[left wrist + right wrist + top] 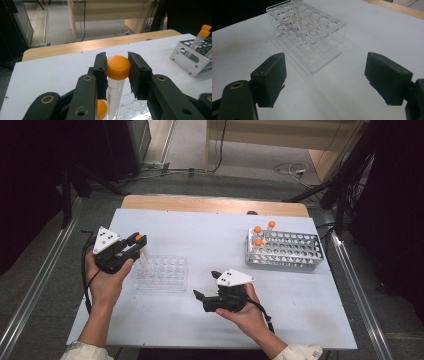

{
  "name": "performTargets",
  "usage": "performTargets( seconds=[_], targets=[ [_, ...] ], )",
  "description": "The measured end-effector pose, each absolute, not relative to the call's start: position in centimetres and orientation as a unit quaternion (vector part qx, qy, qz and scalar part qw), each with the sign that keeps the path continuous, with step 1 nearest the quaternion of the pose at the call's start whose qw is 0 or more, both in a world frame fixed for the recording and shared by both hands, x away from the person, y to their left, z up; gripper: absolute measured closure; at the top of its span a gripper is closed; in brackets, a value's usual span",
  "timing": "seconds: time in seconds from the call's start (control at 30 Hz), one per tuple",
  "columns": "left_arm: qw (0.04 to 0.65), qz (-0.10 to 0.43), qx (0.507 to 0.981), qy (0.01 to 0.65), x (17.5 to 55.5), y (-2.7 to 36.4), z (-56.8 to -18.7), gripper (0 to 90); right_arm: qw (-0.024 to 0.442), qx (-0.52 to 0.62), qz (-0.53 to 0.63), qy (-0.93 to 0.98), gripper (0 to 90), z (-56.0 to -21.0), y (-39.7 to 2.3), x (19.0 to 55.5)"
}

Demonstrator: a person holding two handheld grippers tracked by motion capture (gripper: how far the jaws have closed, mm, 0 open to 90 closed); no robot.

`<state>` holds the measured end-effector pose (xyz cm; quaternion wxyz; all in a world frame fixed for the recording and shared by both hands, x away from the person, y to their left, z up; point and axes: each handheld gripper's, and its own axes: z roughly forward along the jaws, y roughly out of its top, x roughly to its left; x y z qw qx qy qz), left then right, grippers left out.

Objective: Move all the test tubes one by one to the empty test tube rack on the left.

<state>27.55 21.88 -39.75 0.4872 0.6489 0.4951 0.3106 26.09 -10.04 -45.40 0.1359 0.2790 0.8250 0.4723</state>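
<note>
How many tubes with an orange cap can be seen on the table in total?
4. Three stand in the metal rack, at its left end. One tube is clamped by its cap in the left claw, above the clear rack.

Even overhead light brightens the white table [210,320]; surroundings stay dark, close-up foregrounds softly blurred, shadows faint.
</note>
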Motion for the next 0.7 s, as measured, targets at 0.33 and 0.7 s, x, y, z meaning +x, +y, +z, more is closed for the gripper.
performTargets(
  seconds=[0.33, 0.7],
  targets=[
    [0.453, 0.309, 0.669, 0.501, 27.7, 21.1, -41.1, 70.6, 0.137, 0.277, 0.471, 0.826, 16.2, -45.4, -10.1, 26.1],
    [0.426, 0.317, 0.683, 0.501, 27.7, 20.7, -42.1, 69.9, 0.136, 0.277, 0.472, 0.826, 16.2, -45.4, -10.2, 26.1]
  ],
)
